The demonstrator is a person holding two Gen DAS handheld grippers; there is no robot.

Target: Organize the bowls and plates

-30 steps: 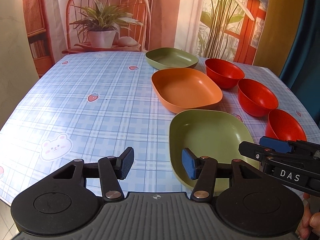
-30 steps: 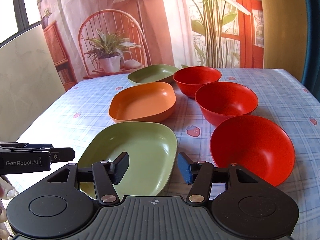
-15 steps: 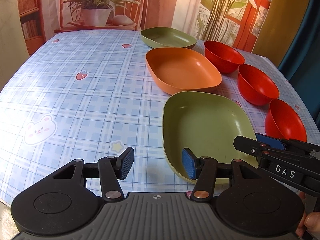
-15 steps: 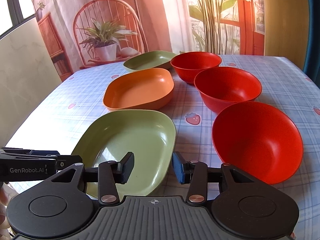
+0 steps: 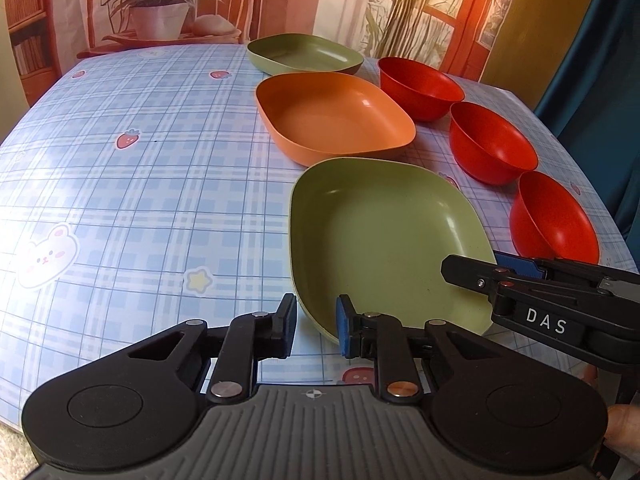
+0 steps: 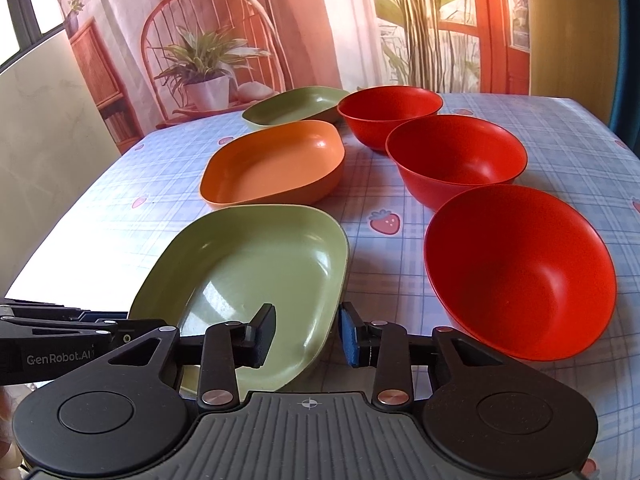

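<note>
My left tongs (image 5: 316, 326) stand apart, straddling the near-left rim of the near green plate (image 5: 384, 240): one pad outside the wall, the blue pad inside it, neither visibly pressing. My right tongs (image 6: 306, 334) are apart too, astride the same plate's near-right rim (image 6: 256, 276), black pad over the inside and blue pad just outside the edge. I cannot tell whether either pair touches the plate. From the left camera I see the right tongs (image 5: 500, 270) reaching in over the plate's right side; from the right camera the left tool shows at the plate's left edge.

The plate sits on the desk (image 5: 140, 184) at its near edge. Just right of it is the near bowl (image 6: 520, 272), red and tipped slightly toward the plate. Just beyond the plate lies the orange plate (image 6: 276, 166), close to its far rim but apart. Right of the orange plate, beyond the near bowl, is the middle bowl (image 6: 456, 158), and behind that the far bowl (image 6: 390, 114). Farthest from the near plate is the far green plate (image 6: 294, 106), left of the far bowl. Behind the desk I see a potted plant (image 6: 208, 66).
</note>
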